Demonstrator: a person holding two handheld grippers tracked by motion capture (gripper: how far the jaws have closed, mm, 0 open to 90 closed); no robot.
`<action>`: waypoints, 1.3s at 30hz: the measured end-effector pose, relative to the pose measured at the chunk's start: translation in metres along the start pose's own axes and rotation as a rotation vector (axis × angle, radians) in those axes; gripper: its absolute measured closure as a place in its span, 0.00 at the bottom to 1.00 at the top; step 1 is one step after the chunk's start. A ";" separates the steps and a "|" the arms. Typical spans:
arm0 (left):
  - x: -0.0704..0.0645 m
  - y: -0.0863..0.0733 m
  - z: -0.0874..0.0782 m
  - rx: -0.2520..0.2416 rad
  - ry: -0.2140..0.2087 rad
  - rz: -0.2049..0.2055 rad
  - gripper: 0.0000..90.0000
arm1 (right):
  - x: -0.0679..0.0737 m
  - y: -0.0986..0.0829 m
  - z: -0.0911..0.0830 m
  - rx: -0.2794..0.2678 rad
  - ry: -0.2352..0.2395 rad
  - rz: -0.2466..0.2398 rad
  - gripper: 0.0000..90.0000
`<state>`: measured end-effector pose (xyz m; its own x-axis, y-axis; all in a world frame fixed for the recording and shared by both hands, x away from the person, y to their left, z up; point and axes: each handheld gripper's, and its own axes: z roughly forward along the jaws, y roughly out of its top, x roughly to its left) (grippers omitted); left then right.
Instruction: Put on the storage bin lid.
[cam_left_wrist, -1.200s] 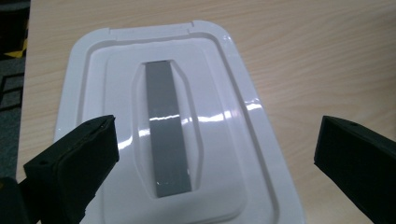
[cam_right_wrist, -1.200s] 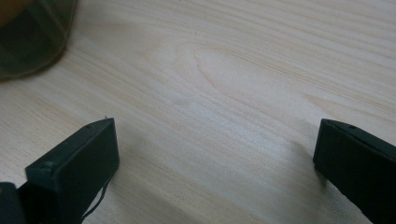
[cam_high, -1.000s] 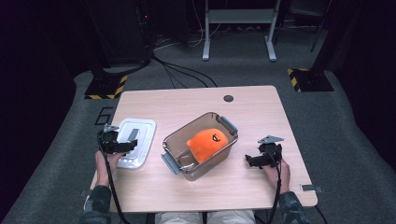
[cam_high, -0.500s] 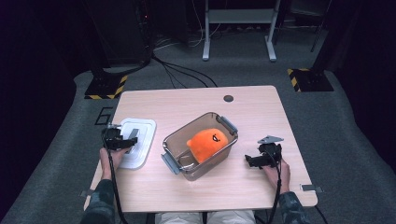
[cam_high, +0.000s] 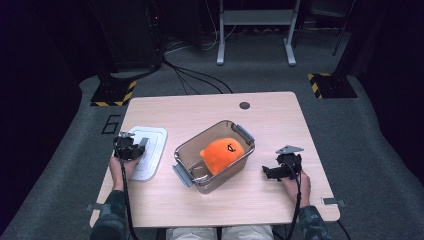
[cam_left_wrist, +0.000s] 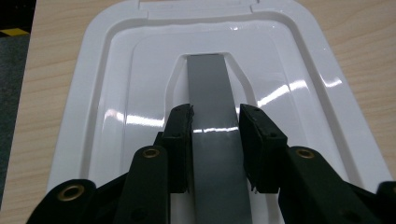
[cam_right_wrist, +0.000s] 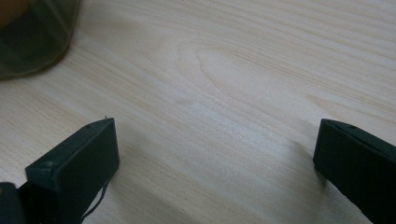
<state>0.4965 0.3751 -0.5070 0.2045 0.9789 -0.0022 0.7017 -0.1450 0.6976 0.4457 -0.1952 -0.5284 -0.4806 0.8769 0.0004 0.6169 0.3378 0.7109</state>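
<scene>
On the left part of the wooden surface (cam_high: 280, 125), a white lid (cam_high: 152, 150) is seen lying flat, with a grey handle strip (cam_left_wrist: 212, 121) running along its recessed middle. The left tool (cam_high: 131, 149) is held low over the near part of this lid, its rear end toward the person. In the left gripper view, the left tool (cam_left_wrist: 215, 135) is seen with its two black jaws set on either side of the grey strip, one at each long edge. The jaws stand only as far apart as the strip is wide; whether they press on it or merely flank it cannot be told. The far end of the strip, and the raised rim of the lid, are seen beyond the jaw tips.

To the right of the lid, and apart from it, a clear container (cam_high: 200, 167) with grey side latches is placed at an angle near the middle of the surface. An orange plush toy (cam_high: 222, 152) is seen inside it.

The right tool (cam_high: 280, 169) is held near the right edge of the surface, well apart from the lid and just beside the container's right side. In the right gripper view, the right tool (cam_right_wrist: 215, 154) is shown with its jaws spread wide over bare wood, nothing between them, and a corner of the container (cam_right_wrist: 35, 39) is seen at the upper left.
</scene>
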 end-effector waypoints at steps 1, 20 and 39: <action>0.000 0.000 0.000 0.000 0.004 -0.002 0.72 | 0.000 0.000 0.000 0.000 0.000 0.000 0.00; -0.003 0.006 -0.013 -0.022 0.004 0.038 0.74 | 0.000 0.000 0.000 -0.001 0.000 0.000 0.00; -0.012 0.032 -0.051 -0.094 -0.007 0.094 0.74 | 0.000 0.000 0.000 -0.001 0.000 0.000 0.00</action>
<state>0.4821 0.3663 -0.4481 0.2714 0.9605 0.0611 0.6120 -0.2212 0.7593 0.4457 -0.1952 -0.5285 -0.4806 0.8769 0.0003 0.6161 0.3374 0.7118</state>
